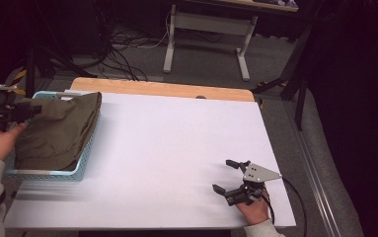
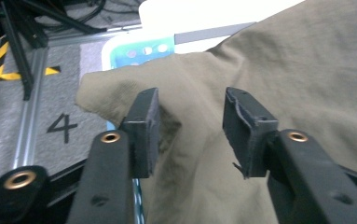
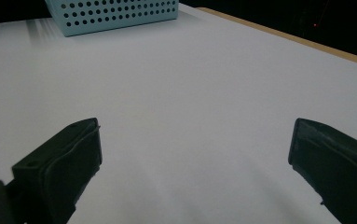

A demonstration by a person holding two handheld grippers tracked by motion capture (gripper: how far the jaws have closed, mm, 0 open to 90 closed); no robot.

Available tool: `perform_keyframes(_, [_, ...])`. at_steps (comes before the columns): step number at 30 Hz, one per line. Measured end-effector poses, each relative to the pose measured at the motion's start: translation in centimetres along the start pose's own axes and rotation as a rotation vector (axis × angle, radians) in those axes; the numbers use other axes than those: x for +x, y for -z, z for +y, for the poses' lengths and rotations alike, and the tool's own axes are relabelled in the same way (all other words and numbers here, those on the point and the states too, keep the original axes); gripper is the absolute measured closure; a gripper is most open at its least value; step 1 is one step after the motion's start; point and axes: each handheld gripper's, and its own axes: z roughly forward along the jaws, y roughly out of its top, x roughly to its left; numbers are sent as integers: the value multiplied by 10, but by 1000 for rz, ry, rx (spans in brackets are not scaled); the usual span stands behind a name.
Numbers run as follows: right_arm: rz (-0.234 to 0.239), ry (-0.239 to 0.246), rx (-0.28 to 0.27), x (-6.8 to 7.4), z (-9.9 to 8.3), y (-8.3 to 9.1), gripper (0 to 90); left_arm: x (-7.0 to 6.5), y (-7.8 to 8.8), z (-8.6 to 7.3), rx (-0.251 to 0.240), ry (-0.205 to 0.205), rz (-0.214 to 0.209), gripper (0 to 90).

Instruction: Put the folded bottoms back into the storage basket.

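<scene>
High view, olive cloth (image 1: 60, 131) heaped in blue basket (image 1: 78, 170), white table (image 1: 176, 143).

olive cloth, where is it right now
The olive cloth lies heaped in the light blue basket at the table's left edge in the high view, with the open left claw at it.

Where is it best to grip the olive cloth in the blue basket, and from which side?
Probably at the loose corner of the olive cloth hanging over the blue basket rim, approached from the table's left edge: the left hand-held gripper is open there, straddling a raised fold.
</scene>
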Motion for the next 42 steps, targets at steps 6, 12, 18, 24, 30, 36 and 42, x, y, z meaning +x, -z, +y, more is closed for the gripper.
perform_keyframes(6, [-5,2,4,0,0,0,31,-5,-23,6,76,5,65,714])
perform_keyframes(12, [-9,4,7,1,0,0,31,-5,-47,3,186,13,116,776])
perform_keyframes(18, [-8,7,9,1,0,-1,31,-12,-63,0,291,-18,164,796])
perform_keyframes(24, [-6,8,9,1,0,-1,31,-13,-52,3,215,6,125,797])
perform_keyframes(30, [-5,9,12,1,0,-1,31,-21,-41,11,169,-11,112,810])
perform_keyframes(36, [-3,8,10,0,0,-1,31,-31,-32,20,117,-19,71,846])
perform_keyframes(42, [-1,7,9,1,0,-1,31,-43,-32,27,75,-19,6,848])
